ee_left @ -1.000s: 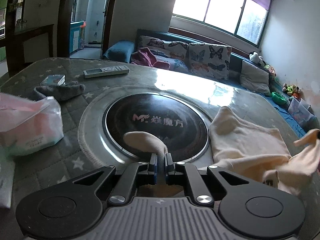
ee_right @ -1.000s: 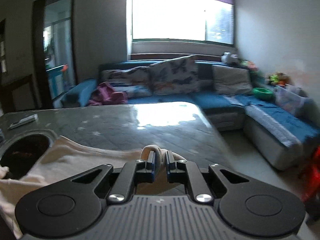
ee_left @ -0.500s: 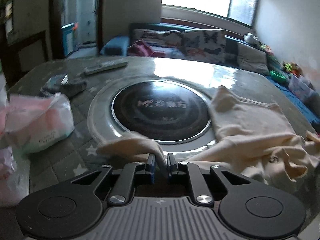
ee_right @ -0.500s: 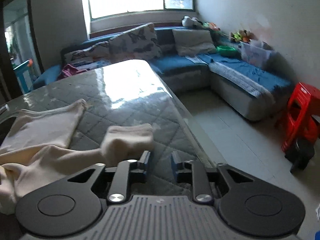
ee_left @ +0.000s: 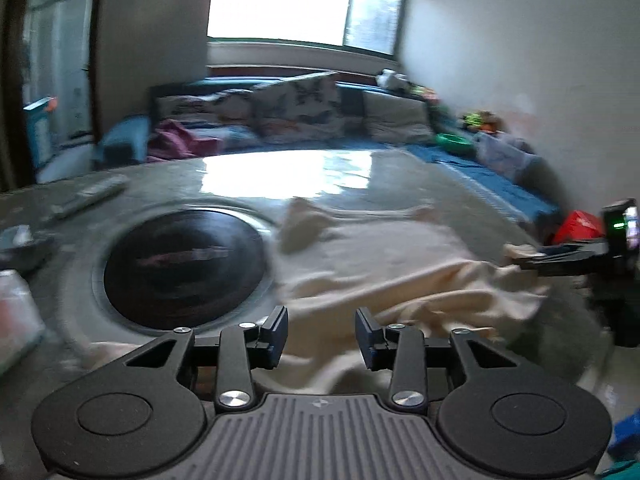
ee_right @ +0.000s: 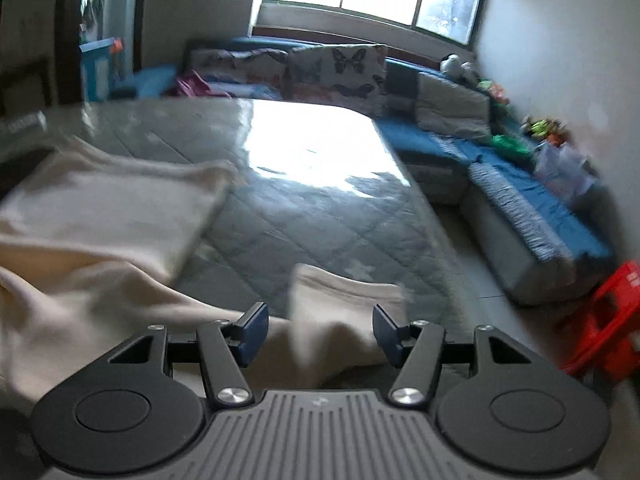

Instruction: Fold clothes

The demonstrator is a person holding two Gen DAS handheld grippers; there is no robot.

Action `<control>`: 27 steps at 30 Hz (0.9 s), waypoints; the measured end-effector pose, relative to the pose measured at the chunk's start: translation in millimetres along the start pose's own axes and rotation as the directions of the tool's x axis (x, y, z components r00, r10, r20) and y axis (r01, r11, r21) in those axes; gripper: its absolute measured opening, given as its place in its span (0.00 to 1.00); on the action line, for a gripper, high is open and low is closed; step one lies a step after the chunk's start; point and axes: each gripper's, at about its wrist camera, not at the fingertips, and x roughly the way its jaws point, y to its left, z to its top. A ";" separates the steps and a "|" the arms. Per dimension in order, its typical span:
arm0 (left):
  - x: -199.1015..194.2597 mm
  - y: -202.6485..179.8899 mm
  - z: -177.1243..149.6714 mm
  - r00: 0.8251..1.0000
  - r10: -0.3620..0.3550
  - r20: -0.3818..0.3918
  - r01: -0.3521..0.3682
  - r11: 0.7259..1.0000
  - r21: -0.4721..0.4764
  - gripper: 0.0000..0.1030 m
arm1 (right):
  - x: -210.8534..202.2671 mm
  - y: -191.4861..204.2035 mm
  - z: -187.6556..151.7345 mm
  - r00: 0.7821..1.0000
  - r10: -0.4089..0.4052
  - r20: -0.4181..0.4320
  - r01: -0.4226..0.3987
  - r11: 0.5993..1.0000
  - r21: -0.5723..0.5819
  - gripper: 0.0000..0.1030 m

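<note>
We have just been opening both the left gripper [ee_left: 322, 334] and right gripper [ee_right: 320, 330], fingers parted and empty, so the cream garment [ee_left: 384, 256] lies spread on the desk [ee_right: 320, 216] ahead of them.

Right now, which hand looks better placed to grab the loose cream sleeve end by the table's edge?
Right. The sleeve end lies between the right gripper's just-opened jaws; the left gripper hovers over the garment's middle.

Black claw [ee_left: 321, 332], blue pads [ee_left: 279, 330]
</note>
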 end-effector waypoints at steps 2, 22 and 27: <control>12.5 -13.1 0.6 0.999 -0.049 -0.013 0.049 0.999 0.011 0.39 | 0.4 -5.6 -5.3 0.998 -0.058 -0.004 0.058 0.998 -0.003 0.59; 56.3 -44.0 -10.7 0.984 -0.141 -0.105 0.148 0.987 0.064 0.37 | -54.2 -40.8 -35.8 0.999 -0.010 0.052 -0.002 0.977 0.214 0.68; 61.4 -49.3 -9.4 0.985 -0.138 -0.100 0.148 0.983 0.105 0.37 | -73.0 8.4 -16.2 0.956 0.278 0.088 -0.286 0.953 0.097 0.64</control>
